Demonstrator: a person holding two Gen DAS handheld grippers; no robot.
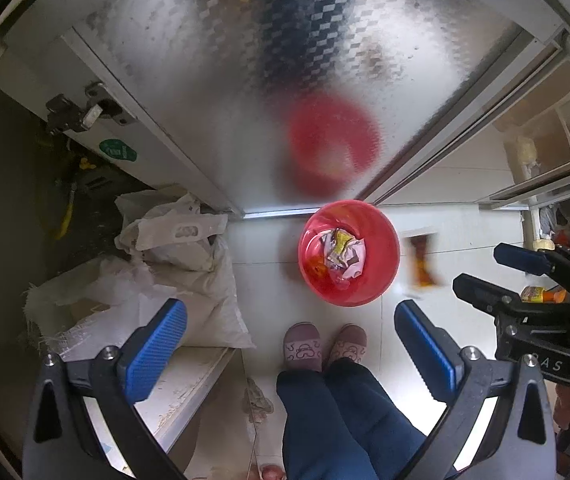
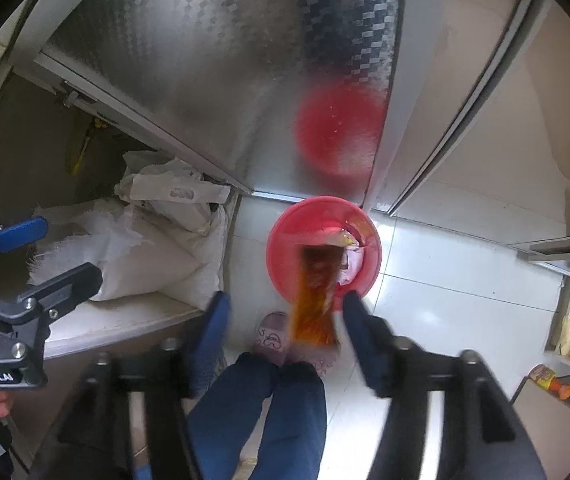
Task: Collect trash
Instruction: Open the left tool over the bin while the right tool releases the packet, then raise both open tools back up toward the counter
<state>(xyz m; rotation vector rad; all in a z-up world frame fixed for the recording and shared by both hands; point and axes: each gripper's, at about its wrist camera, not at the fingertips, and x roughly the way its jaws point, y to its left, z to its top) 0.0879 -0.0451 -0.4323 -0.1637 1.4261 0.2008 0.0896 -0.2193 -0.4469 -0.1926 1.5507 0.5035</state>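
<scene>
Both tools point down, pads apart: right tool (image 2: 285,316) over red bucket (image 2: 281,240), left tool (image 1: 289,328) empty.

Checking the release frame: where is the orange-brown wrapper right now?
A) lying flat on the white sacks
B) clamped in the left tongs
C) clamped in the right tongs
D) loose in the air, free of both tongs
D: the orange-brown wrapper is a motion-blurred streak below the open right tongs, touching neither pad, above the red bin; the left tongs are open and empty.
</scene>
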